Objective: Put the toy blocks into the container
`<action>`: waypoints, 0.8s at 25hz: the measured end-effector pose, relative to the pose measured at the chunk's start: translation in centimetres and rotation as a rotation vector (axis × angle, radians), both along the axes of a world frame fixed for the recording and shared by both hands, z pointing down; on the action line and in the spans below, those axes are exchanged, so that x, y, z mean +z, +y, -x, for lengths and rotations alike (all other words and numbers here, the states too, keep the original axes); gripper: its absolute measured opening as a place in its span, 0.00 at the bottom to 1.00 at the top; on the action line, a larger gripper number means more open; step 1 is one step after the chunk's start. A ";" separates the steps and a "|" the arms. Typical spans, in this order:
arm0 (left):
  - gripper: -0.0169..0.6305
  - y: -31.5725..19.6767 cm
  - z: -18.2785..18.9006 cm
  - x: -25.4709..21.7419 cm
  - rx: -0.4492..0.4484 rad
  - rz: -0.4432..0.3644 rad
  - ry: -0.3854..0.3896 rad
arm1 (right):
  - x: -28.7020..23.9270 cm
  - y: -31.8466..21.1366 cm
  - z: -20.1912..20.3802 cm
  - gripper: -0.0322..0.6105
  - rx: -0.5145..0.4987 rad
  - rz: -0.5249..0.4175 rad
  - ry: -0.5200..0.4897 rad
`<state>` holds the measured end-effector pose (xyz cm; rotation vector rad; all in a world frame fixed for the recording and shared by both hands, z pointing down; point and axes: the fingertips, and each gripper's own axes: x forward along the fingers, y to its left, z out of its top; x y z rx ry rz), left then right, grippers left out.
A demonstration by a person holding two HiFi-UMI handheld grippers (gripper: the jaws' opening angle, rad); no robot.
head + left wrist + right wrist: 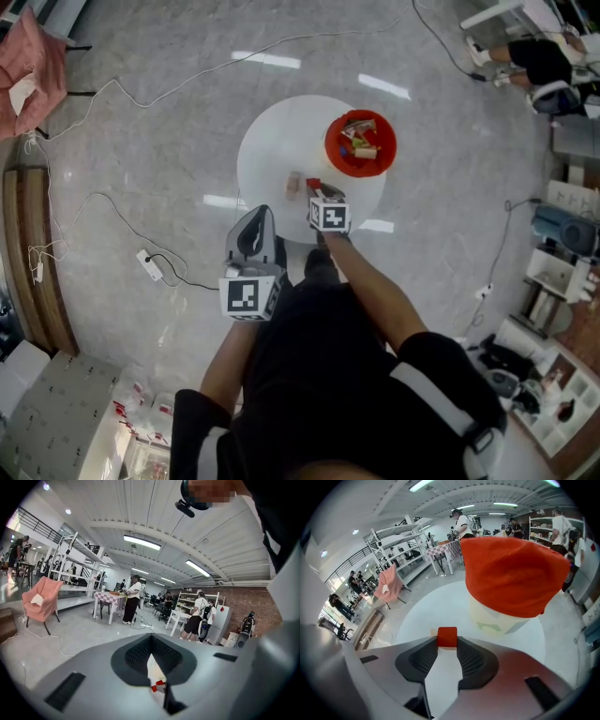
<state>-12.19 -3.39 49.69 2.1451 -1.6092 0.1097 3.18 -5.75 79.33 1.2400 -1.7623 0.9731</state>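
A red toy block [447, 637] sits on the white round table [267, 150], pinched between the tips of my right gripper [447, 640]. In the head view that gripper [317, 189] reaches down at the table's near side, the red block [313, 184] at its tip. The red container [336, 155] stands on the table's right half with several blocks inside; it looms large and close, the red container [511, 573], in the right gripper view. A pale block [293, 183] lies just left of the right gripper. My left gripper [258, 212] hangs back off the table, its jaws [151, 639] together and empty.
White cables run across the grey floor, with a power strip [150, 264] at the left. A pink chair [28, 56] stands far left, shelves and gear at the right edge. Several people stand among tables in the background of the left gripper view.
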 end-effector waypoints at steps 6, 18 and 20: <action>0.01 0.3 -0.9 -0.7 0.013 -0.017 -0.007 | -4.9 0.5 0.3 0.24 -0.043 -0.065 -0.097; 0.01 1.1 -3.7 -1.2 0.062 -0.051 -0.037 | -18.3 -4.1 -3.4 0.24 -0.051 -0.342 -0.214; 0.01 1.1 -4.0 -1.4 0.070 -0.055 -0.050 | -19.0 -5.2 -4.9 0.24 -0.015 -0.374 -0.212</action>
